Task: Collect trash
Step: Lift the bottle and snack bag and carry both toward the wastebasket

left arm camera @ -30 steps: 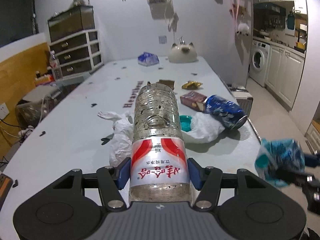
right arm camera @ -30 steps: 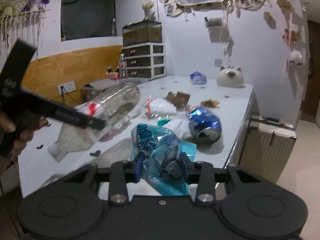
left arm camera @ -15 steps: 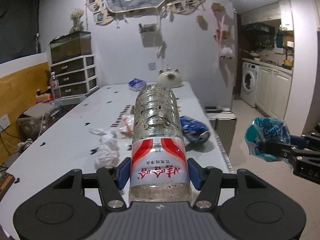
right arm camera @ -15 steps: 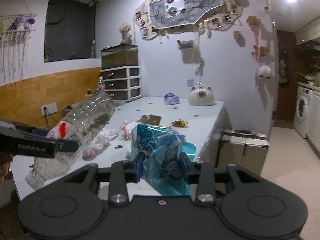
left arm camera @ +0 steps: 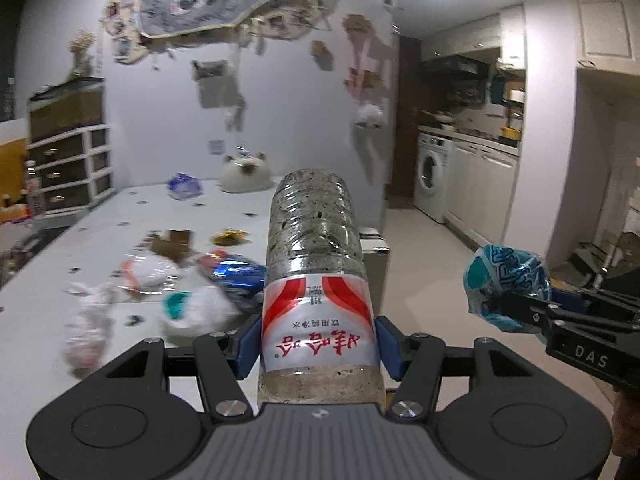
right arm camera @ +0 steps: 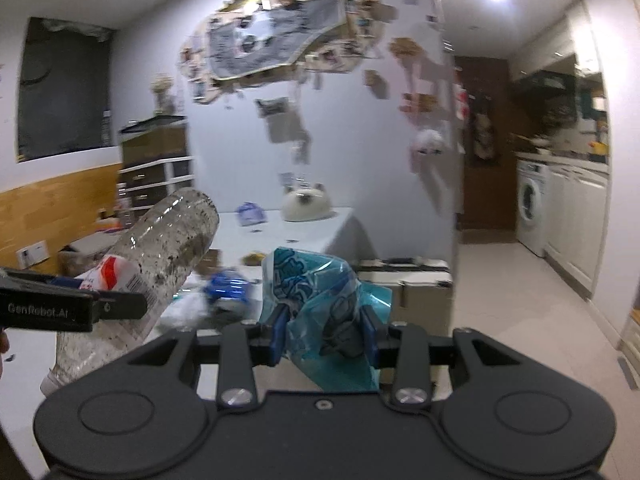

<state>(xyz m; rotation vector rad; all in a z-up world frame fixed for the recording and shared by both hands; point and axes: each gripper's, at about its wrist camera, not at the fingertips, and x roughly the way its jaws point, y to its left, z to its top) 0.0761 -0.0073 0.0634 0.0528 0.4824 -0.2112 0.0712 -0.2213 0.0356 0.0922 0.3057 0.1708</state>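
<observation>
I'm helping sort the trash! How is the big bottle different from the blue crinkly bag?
The plastic bottle is stiff, long and see-through, with a red and white label; the blue wrapper is soft, crumpled and teal-blue. The bottle looks much bigger than the wrapper. The left gripper holds the bottle with its jaws set wider; the right gripper pinches the wrapper narrower. Both are held up in the air.

My two black tongs, blue at the tips

My left gripper [left arm camera: 318,344] has a black frame, grey ribbed top plate, silver screws, round recesses either side and blue pads [left arm camera: 247,346]. My right gripper [right arm camera: 324,330] is built alike; from the side its arm reads "DAS", my left's reads "GenRobot.AI".
</observation>
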